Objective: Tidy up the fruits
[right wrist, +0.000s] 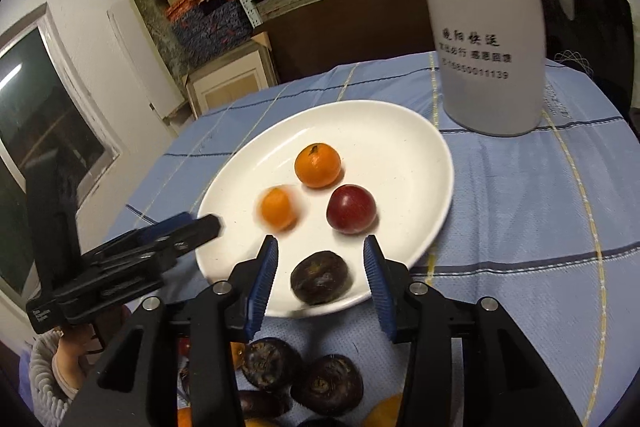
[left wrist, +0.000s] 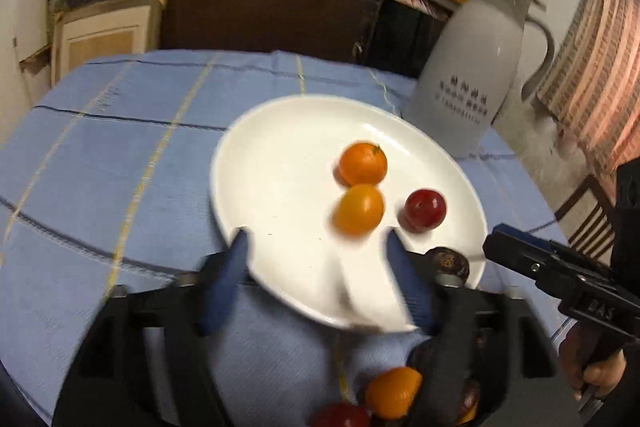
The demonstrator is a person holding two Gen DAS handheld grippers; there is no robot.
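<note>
Left wrist view: the dark fruit (left wrist: 450,263) at the plate's (left wrist: 280,167) near edge is half hidden behind the left gripper's right finger (left wrist: 408,283); the near orange fruit (left wrist: 359,209) is motion-blurred. Loose fruits (right wrist: 296,379) off the plate's near edge are cut by the bottom frame. Thermos (right wrist: 482,23) top is cut off in the right wrist view.

Four fruits (right wrist: 318,165) on white plate (right wrist: 400,131)
</note>
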